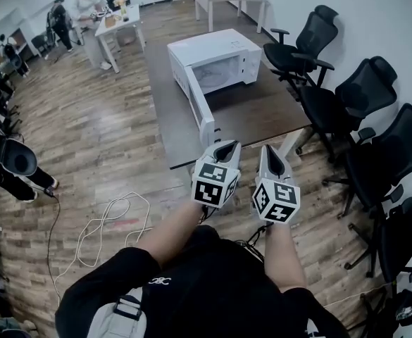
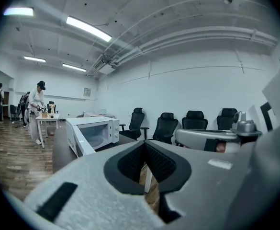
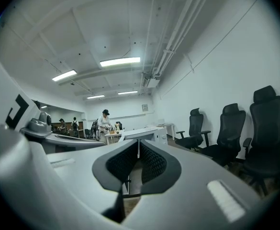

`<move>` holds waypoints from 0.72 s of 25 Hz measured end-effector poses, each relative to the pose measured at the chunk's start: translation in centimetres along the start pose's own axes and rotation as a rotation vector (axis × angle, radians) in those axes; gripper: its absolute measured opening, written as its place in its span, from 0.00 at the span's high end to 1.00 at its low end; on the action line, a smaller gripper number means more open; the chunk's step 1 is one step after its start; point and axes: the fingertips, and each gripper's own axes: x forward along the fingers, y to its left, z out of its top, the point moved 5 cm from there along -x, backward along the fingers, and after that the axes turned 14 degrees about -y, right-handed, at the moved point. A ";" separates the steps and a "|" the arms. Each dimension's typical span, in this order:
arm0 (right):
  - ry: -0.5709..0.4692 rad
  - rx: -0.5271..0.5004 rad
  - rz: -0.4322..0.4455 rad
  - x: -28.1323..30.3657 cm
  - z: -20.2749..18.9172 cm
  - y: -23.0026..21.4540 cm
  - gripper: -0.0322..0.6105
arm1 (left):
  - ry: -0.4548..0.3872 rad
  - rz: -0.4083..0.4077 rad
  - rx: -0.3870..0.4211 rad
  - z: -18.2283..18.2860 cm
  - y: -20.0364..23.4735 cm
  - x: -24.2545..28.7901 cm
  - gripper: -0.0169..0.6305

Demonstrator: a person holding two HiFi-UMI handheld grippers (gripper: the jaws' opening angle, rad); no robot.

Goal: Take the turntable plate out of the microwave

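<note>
Microwave [image 1: 216,56] with door [image 1: 196,106] swung open is shown on the dark table [image 1: 262,111] at upper centre of the head view; the turntable plate cannot be made out inside its cavity. Left gripper [image 1: 225,148] and right gripper [image 1: 274,162] are held side by side at lower centre, near the table's front edge, each with jaws closed together and nothing gripped

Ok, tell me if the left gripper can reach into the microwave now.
Probably not yet: the microwave door stands open, but the left gripper is at the near edge of the table, short.
</note>
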 end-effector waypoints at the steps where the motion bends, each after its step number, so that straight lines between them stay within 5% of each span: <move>1: 0.002 0.005 0.003 0.2 -0.1 -0.1 0.92 | 0.001 0.003 -0.003 -0.1 0.1 0.3 0.96; 18: 0.004 -0.003 0.039 7.9 -2.1 -5.4 0.88 | -0.012 0.001 -0.016 -1.8 2.4 10.3 0.96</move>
